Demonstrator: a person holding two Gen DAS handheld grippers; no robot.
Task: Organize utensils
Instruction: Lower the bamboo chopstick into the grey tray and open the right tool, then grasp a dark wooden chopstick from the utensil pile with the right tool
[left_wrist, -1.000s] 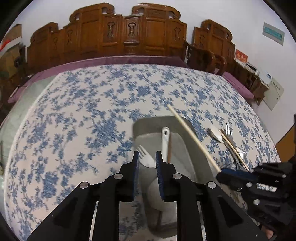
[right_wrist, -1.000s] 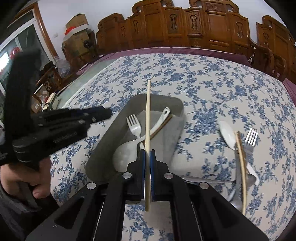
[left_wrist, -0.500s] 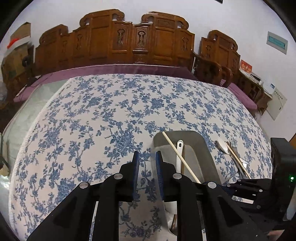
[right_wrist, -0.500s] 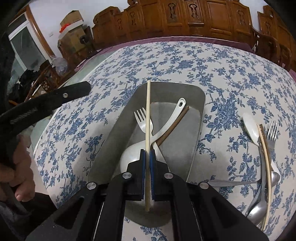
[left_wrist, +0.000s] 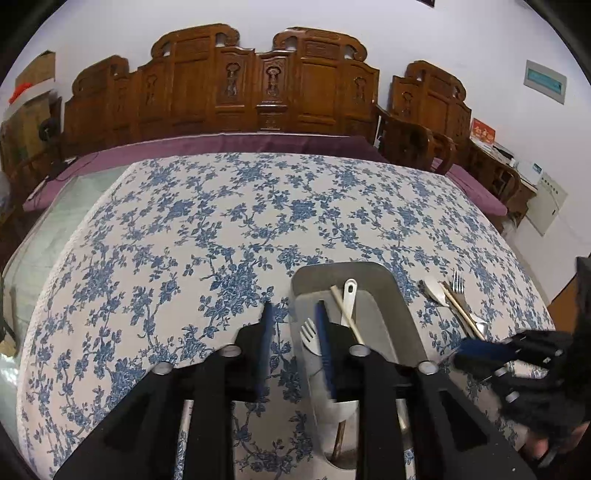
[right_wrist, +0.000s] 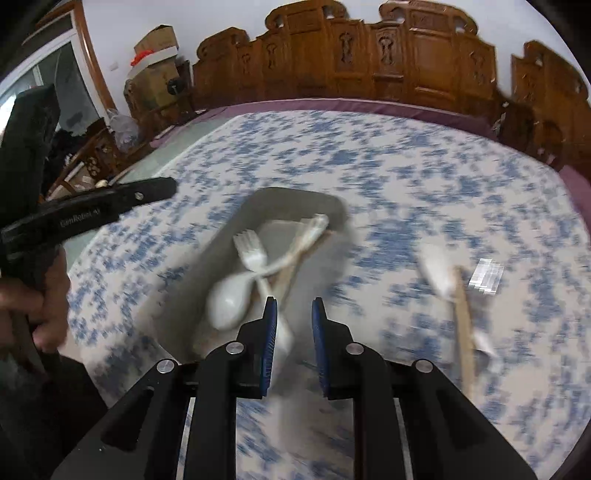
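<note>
Grey tray (left_wrist: 400, 314) of cutlery on my floral worktop (left_wrist: 221, 229).
Both my left tongs (left_wrist: 291, 332) and right tongs (right_wrist: 293, 325) are opening, gripping nothing.

- A blue-flowered tablecloth (left_wrist: 229, 229) covers the table, and everything else lies around it.
- A purple cushion (left_wrist: 236, 142) runs along the cloth's far edge.
- Carved wooden chair backs (left_wrist: 258, 85) stand in a row behind the cloth, against a pale wall.
- Cardboard boxes (right_wrist: 155, 48) are stacked beyond the cloth's far left corner.
- A red sign (left_wrist: 483, 131) leans against the wall past the cloth's far right corner.
- A framed wall plate (left_wrist: 546, 82) hangs above the sign.
</note>
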